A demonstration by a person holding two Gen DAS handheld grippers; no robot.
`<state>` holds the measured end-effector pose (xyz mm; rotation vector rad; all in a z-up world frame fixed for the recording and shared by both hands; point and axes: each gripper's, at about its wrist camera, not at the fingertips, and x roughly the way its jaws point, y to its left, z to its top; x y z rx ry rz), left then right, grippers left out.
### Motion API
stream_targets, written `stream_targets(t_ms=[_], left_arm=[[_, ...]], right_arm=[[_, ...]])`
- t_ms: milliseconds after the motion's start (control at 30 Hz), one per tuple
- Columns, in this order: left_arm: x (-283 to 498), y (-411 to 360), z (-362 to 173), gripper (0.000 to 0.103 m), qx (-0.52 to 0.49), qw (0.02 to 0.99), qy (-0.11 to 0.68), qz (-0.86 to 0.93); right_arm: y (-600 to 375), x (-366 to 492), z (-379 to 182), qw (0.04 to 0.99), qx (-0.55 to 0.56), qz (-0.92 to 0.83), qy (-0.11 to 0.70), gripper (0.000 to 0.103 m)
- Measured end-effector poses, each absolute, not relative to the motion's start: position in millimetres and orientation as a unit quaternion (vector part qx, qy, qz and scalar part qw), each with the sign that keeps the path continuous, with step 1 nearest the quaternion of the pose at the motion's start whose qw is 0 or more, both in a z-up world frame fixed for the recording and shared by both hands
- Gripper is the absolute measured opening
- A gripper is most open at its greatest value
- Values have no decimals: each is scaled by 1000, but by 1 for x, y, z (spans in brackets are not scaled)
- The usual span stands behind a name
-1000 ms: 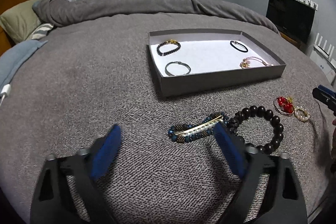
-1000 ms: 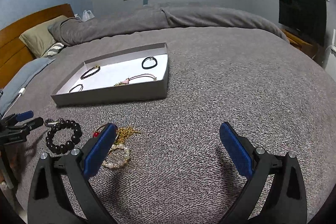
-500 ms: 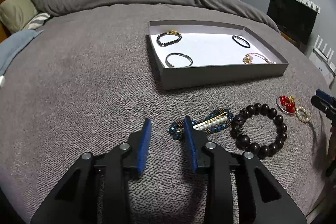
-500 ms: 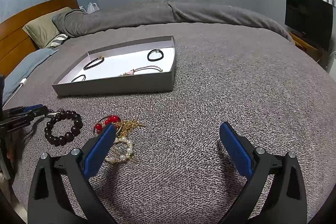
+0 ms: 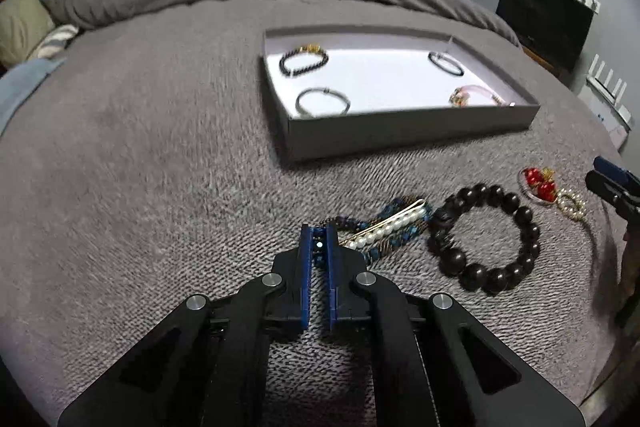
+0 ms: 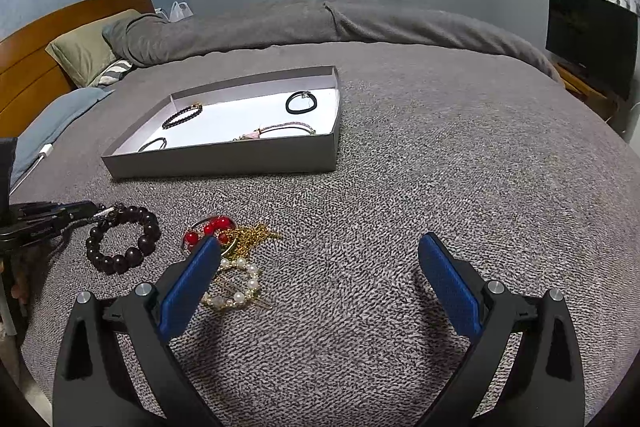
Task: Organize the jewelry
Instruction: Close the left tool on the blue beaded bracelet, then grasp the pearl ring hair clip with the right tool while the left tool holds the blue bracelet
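Grey bedspread (image 5: 140, 167): only left wrist view shows jaws clamped on beaded bracelet (image 5: 384, 227); right jaws apart.

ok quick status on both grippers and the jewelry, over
Left gripper shut on blue beaded bracelet, lying on the bed. Right gripper open, empty. Tray ahead, path clear.
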<state>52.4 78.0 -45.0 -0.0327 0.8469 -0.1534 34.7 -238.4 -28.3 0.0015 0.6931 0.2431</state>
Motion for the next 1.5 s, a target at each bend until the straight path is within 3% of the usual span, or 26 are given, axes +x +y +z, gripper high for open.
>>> stream_targets(t_ms=[267, 600, 867, 1133, 1333, 1433, 1500], left_arm=[[32, 83, -14, 7, -46, 938, 326, -106], [30, 41, 25, 7, -20, 950, 275, -148], [42, 22, 48, 7, -11, 954, 259, -153], [39, 20, 36, 7, -12, 949, 268, -164], [37, 24, 27, 7, -9, 945, 279, -170], [37, 25, 26, 7, -8, 946, 279, -167], [37, 27, 26, 7, -8, 946, 277, -165]], right_arm=[[-239, 32, -24, 934, -3, 127, 334, 95], [-256, 40, -15, 934, 26, 128, 331, 87], [-257, 42, -17, 922, 40, 159, 350, 75], [-219, 28, -22, 899, -21, 225, 375, 73], [-194, 22, -39, 888, -89, 235, 386, 58], [-192, 21, -40, 886, -99, 232, 389, 41], [-191, 21, -39, 886, -104, 232, 388, 41]])
